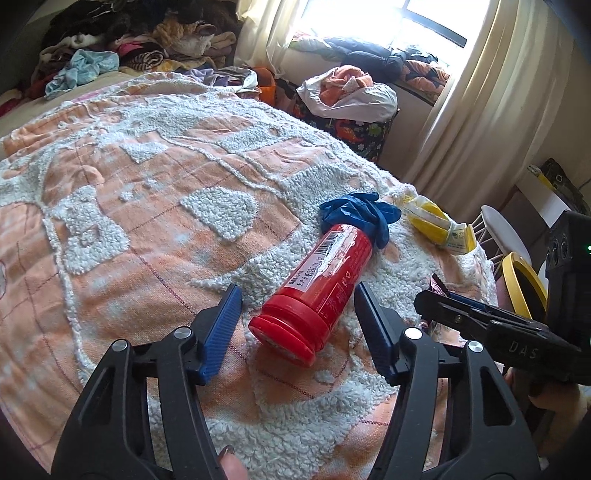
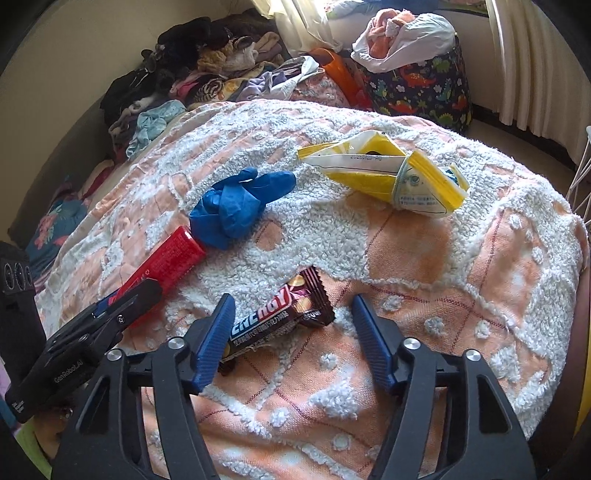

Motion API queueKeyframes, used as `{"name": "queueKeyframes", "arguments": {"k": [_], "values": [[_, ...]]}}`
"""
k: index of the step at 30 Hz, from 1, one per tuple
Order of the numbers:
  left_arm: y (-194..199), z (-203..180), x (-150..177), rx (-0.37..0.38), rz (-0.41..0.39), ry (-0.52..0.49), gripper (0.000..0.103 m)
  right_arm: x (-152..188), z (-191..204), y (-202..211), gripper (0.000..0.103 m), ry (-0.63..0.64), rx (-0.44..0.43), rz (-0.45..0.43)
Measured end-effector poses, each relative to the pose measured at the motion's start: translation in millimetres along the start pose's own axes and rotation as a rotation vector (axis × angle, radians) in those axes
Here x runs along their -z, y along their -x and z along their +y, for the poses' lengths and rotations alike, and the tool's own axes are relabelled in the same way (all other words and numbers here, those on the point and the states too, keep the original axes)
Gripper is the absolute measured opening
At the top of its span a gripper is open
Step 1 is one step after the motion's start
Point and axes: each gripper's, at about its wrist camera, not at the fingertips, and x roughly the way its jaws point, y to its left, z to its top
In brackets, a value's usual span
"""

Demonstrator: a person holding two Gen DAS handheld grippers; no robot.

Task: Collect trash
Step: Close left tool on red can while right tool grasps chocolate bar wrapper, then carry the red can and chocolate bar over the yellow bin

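A red canister [image 1: 314,291] lies on its side on the orange-and-white blanket [image 1: 147,221]. My left gripper [image 1: 297,295] stands open astride its capped end; the right pad is very close to it and the left pad is clear of it. A crumpled blue glove [image 1: 354,214] rests against the canister's far end, with a yellow packet [image 1: 436,221] beyond. In the right wrist view a brown chocolate-bar wrapper [image 2: 280,314] lies between the fingers of my open right gripper [image 2: 293,302]. It sits near the left pad, with a gap to the right pad. The glove [image 2: 236,206], packet [image 2: 388,173] and canister [image 2: 166,258] lie farther back.
Piled clothes [image 1: 129,44] cover the bed's far end. A dinosaur-print basket [image 2: 424,88] holding a white bag stands by the curtained window [image 1: 369,22]. A white stool [image 1: 502,229] and a yellow-rimmed object [image 1: 524,280] stand off the bed's right edge. The two grippers are close side by side.
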Motion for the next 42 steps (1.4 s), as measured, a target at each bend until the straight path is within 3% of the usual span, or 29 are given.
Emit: {"name": "queueKeyframes", "arguments": {"k": [2, 8, 20, 42], "values": [[0, -2, 0, -0.004, -0.001, -0.008, 0.051, 2, -2, 2, 0.046, 0.001, -0.010, -0.007], [0, -10, -1, -0.022, -0.001, -0.034, 0.044, 8, -9, 14, 0.031, -0.017, -0.074, -0.021], [6, -45, 4, 0.016, 0.007, -0.123, 0.026, 23, -12, 60, 0.026, 0.009, -0.069, -0.097], [24, -138, 9, 0.153, -0.014, -0.245, 0.026, 34, -93, 138, 0.025, -0.123, 0.009, -0.245]]}}
